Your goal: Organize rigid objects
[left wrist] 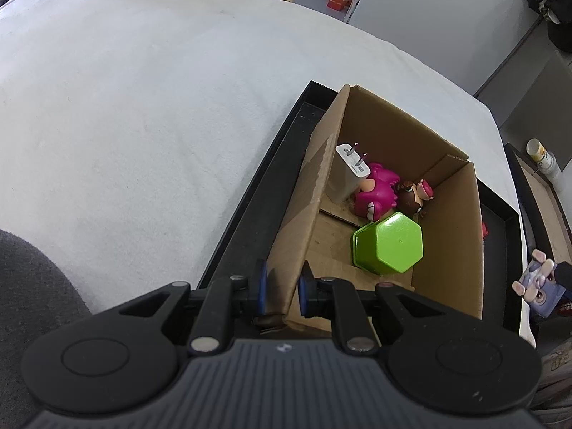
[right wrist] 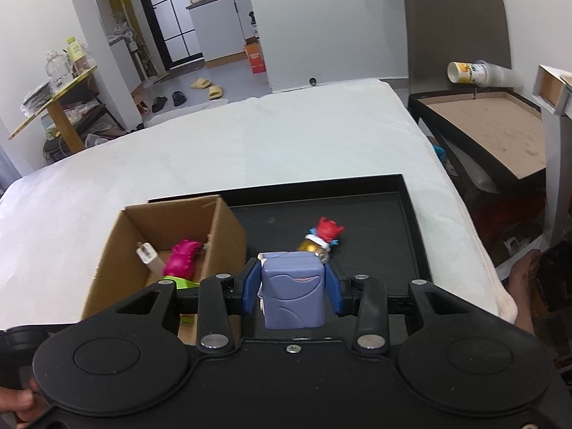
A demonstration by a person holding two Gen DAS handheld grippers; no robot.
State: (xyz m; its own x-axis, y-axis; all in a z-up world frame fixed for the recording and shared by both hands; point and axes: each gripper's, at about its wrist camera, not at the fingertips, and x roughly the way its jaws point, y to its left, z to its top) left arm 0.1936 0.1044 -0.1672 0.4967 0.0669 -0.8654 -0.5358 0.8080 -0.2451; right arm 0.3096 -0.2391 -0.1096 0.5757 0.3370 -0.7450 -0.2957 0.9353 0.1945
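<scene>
A shallow black tray [right wrist: 411, 221] with a low raised rim lies on a bed covered in white, slightly nubby cloth [left wrist: 143, 125]. At the tray's left end stands an open brown corrugated cardboard box [left wrist: 447, 236], its flaps gone and one wall scuffed pale along a torn strip. Inside, toward the far corner, a white rounded-block charger [left wrist: 348, 171] leans on the left wall with its two metal prongs pointing up and away; the print on its label is too small to read. Beside it lie a glossy magenta plastic figure [left wrist: 375, 193] and a small brown figure with a pink cap [left wrist: 414, 193], touching each other. Nearer the box's front rests a bright green hexagonal container [left wrist: 389, 243], smooth-sided, its flat face turned up. The left gripper [left wrist: 280, 286] is clenched on the box's near left wall, blue pads either side of the cardboard edge. The right gripper [right wrist: 291, 282] grasps a lilac, boxy plastic toy [right wrist: 293, 289] with smooth curved seams, held above the tray's near edge just right of the box, its long axis running toward the camera. On the tray floor beyond it lies a red-topped figure with a gold body [right wrist: 321, 237], pointing toward the tray's far right corner.
</scene>
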